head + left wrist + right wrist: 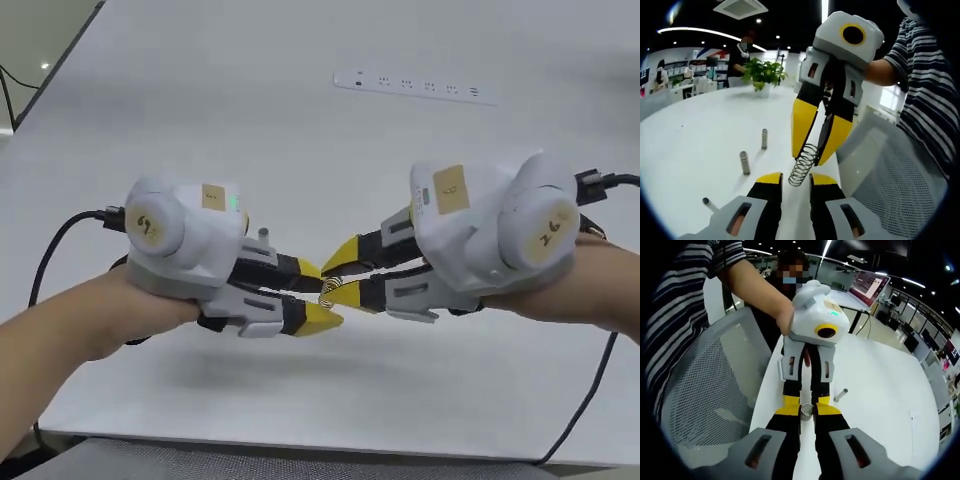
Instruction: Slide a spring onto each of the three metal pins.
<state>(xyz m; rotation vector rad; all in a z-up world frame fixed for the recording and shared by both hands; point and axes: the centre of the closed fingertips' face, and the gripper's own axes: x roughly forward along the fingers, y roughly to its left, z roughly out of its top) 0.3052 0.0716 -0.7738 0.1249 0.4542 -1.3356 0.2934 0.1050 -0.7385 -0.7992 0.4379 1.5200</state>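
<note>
The spring is a thin, silvery wire coil, held slanting in the air above the white counter; my right fingers pinch its upper end; my left fingers flank its lower end, gripping or not I cannot tell; a bare pin stands nearby.

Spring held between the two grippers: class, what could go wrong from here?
1. The spring is pinched at one end by the right gripper, and its other end lies between the jaws of the left gripper. Whether the left grips it yet is unclear, so an early release could drop it onto the table.
2. Held by its end and at a slant, the spring may bend or flick away if squeezed harder.
</note>
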